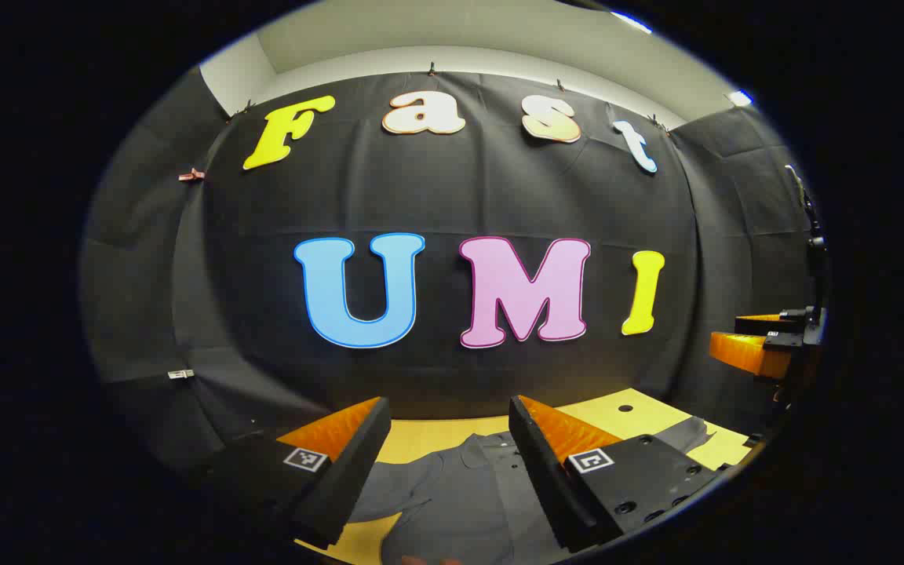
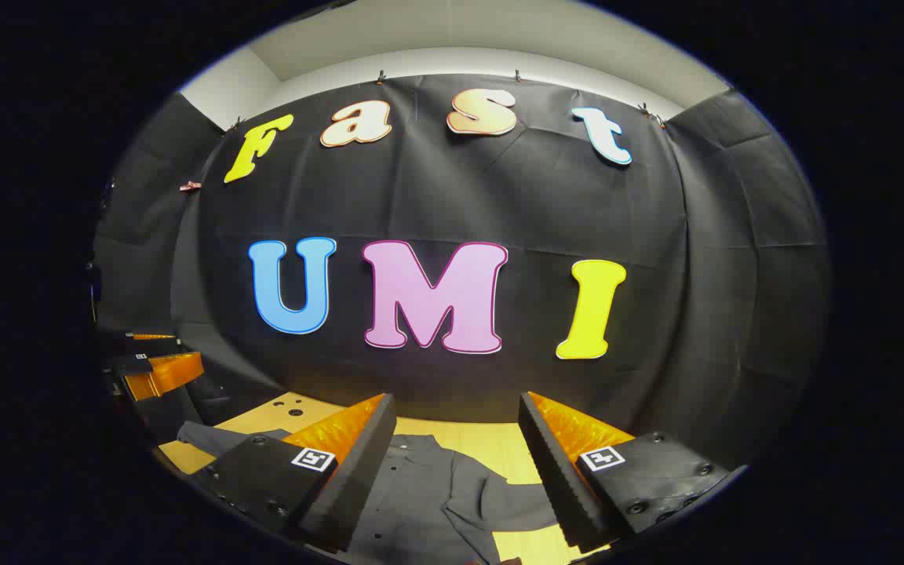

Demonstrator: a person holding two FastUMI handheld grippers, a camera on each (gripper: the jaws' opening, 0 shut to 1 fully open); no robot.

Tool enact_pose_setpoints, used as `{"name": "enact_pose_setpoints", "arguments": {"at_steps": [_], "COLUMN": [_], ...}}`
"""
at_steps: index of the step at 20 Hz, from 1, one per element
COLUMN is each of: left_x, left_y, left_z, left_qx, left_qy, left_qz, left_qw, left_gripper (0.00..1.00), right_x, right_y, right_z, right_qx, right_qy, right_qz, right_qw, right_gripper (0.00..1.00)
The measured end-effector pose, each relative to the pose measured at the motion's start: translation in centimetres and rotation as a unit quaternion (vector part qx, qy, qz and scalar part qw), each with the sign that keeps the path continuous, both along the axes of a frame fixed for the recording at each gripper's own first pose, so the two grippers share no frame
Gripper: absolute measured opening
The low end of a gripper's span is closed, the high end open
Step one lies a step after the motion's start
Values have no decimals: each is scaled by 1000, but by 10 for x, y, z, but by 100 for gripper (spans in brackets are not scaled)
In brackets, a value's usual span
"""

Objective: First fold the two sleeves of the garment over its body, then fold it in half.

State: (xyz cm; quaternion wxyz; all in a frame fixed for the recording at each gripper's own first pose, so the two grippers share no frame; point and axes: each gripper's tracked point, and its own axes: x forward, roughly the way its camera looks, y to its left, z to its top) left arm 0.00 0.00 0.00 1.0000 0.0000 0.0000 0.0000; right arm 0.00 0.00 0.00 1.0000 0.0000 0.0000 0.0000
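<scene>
A dark grey buttoned shirt (image 1: 468, 490) lies flat on the yellow wooden table (image 1: 640, 416), collar toward the back wall. One sleeve (image 1: 683, 435) stretches out at the right of the left gripper view; in the right gripper view the shirt (image 2: 413, 502) has a sleeve (image 2: 220, 438) lying out at the left and another (image 2: 515, 502) lying at the right. My left gripper (image 1: 448, 412) hangs open above the shirt, nothing between its fingers. Likewise raised over the shirt, my right gripper (image 2: 456, 408) is open and empty. Each gripper also appears at the edge of the other's view: right gripper (image 1: 758, 345), left gripper (image 2: 158, 365).
The black cloth wall stands close behind the table's far edge. Small holes (image 1: 625, 408) mark the tabletop near the back; holes (image 2: 291, 406) appear again in the right gripper view. Bare yellow table (image 2: 499, 443) lies beyond the collar.
</scene>
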Motion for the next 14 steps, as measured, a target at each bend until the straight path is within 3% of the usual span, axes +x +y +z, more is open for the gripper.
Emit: {"name": "enact_pose_setpoints", "arguments": {"at_steps": [1,3,5,7,9,11,12,14], "left_x": [3,7,10,15,18,21,23,26], "left_y": [-1,-6,-10,-14,-18,-21,-23,-27], "left_z": [-1,-4,-4,-7,-7,-8,-10,-12], "left_qx": [-1,-2,-1,2,2,3,4,5], "left_qy": [2,6,9,10,11,12,14,18], "left_qz": [-1,-3,-2,-2,-2,-2,-3,-3], "left_qw": [1000,1000,1000,1000,1000,1000,1000,1000], "left_gripper": [95,95,95,95,95,95,95,95], "right_x": [1,5,10,14,18,23,25,29], "right_y": [-2,-6,-10,-17,-25,-32,-35,-43], "right_z": [-1,-3,-4,-4,-4,-6,-8,-14], "right_qx": [1,3,-1,-8,-8,-2,2,3], "right_qy": [2,2,2,0,-2,-1,0,7], "right_qz": [0,-1,2,0,-5,-8,-8,-11], "right_qw": [1000,1000,1000,1000,1000,1000,1000,1000], "right_gripper": [97,92,97,92,97,92,97,97]}}
